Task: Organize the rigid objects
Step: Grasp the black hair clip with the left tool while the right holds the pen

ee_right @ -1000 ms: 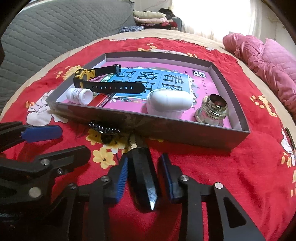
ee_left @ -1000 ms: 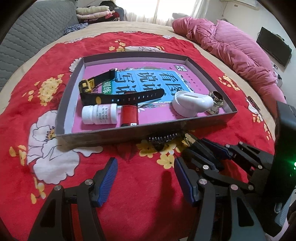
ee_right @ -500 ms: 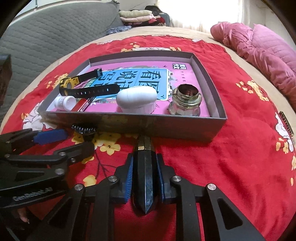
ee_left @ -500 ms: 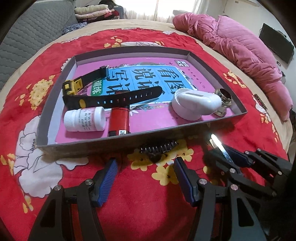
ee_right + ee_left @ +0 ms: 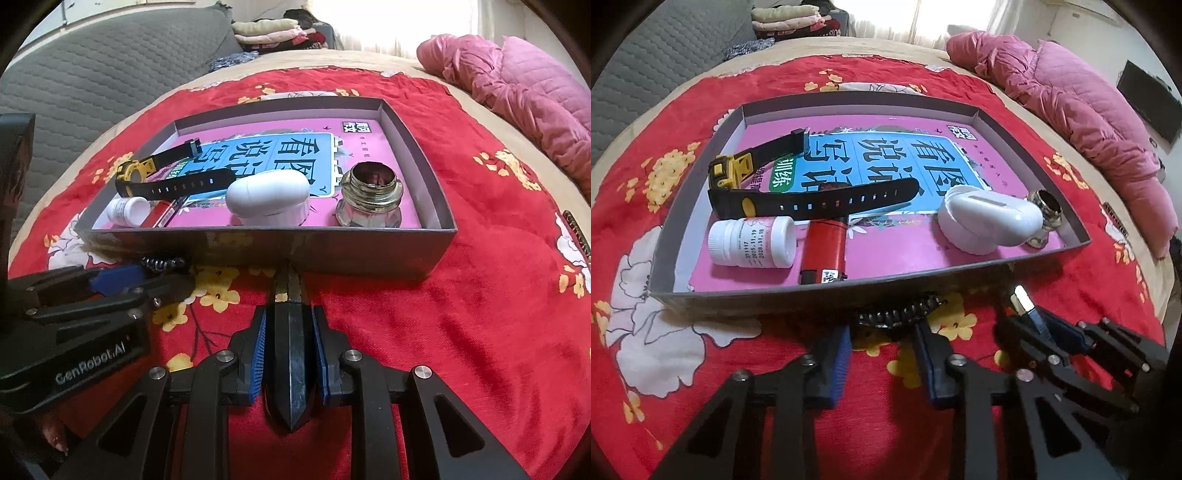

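Blue-padded, the left gripper (image 5: 882, 354) is closing around a black toothed hair clip (image 5: 897, 315) that lies on the red flowered blanket (image 5: 713, 373) just outside the near wall of the grey box (image 5: 849, 291). The clip sits between the fingertips, and whether the pads yet press on it cannot be told. Inside the box, from left to right, lie a black and yellow watch (image 5: 798, 195), a white pill bottle (image 5: 753, 242), a red lighter (image 5: 823, 251), a white case (image 5: 990, 225) and a glass jar (image 5: 1047, 218), all on a pink and blue book cover (image 5: 886, 162). To the right, the right gripper (image 5: 290, 354) is clamped tight on a dark folding knife (image 5: 290, 365), whose tip points at the box's near wall.
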Action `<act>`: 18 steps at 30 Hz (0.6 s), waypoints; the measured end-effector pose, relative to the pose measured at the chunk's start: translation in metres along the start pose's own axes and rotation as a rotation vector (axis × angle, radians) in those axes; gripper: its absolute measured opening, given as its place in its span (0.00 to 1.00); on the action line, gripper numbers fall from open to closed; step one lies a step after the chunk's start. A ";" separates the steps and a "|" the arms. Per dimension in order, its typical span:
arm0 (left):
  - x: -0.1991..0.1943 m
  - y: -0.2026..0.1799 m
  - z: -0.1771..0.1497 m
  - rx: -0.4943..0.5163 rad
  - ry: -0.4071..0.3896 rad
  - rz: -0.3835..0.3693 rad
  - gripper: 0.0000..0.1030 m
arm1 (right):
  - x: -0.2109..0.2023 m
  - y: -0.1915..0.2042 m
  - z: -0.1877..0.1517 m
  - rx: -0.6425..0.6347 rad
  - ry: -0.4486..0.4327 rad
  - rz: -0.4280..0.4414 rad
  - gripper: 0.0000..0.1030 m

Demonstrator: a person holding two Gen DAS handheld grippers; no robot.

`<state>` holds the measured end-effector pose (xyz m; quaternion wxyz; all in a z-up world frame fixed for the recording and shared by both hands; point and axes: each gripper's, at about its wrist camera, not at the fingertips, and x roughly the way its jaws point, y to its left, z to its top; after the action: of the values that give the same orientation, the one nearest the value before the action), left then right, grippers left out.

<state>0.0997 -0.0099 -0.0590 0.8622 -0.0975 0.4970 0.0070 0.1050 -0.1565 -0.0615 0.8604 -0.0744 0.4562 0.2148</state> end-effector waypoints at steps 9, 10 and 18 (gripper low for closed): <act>-0.002 0.002 0.001 -0.030 -0.006 -0.057 0.16 | 0.000 -0.002 0.000 0.008 -0.001 0.011 0.23; -0.003 0.003 0.001 -0.029 -0.010 -0.062 0.16 | 0.000 -0.002 0.000 0.012 -0.001 0.014 0.22; -0.024 0.005 -0.008 -0.003 -0.042 -0.081 0.16 | -0.004 -0.006 -0.001 0.032 -0.007 0.035 0.22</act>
<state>0.0802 -0.0045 -0.0432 0.8719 -0.1187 0.4744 -0.0249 0.1048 -0.1632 -0.0590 0.8591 -0.0519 0.4578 0.2228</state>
